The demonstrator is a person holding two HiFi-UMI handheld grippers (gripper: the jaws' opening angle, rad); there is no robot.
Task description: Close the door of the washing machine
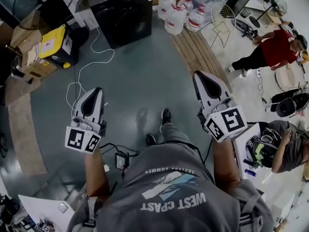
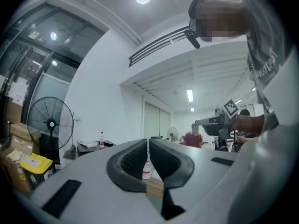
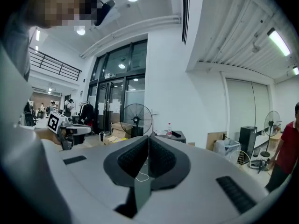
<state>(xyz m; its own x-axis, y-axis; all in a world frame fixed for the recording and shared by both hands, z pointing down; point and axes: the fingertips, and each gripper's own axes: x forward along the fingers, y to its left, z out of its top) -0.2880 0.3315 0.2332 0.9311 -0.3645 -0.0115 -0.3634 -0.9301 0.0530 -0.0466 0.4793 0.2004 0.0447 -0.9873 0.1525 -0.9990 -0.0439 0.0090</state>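
Jaws pressed together, nothing between: left tongs (image 1: 98, 92), right tongs (image 1: 198, 76). The washing machine (image 1: 126, 13) stands well ahead across the floor (image 1: 145, 81), top cropped; door position unreadable on its dark front.

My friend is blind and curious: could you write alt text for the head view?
Seen from above, a person holds a left gripper and a right gripper, jaws shut and empty, out over a grey floor. Ahead stands a black washing machine, with water jugs beside it and a white cable on the floor.
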